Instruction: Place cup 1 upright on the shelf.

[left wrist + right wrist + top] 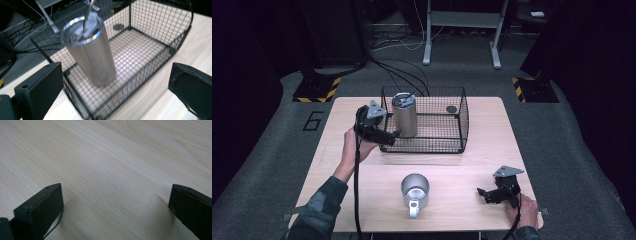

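You are looking at a silver tumbler (92,53) in a black grid-wire basket (160,53) on a pale woodgrain bench (120,157).

In the left gripper view the tumbler (91,50) is blurred, and so is the near wall of the basket (160,60); the tumbler's handle runs off the top edge. Both jaws of the left hand-held gripper (117,87) are cut by the bottom and side edges. In the high view the small dark disc (452,109) in the basket's far corner is too small to identify. The bench (362,170) front edge is cut off at the bottom, and the person's sleeve (319,207) with it.
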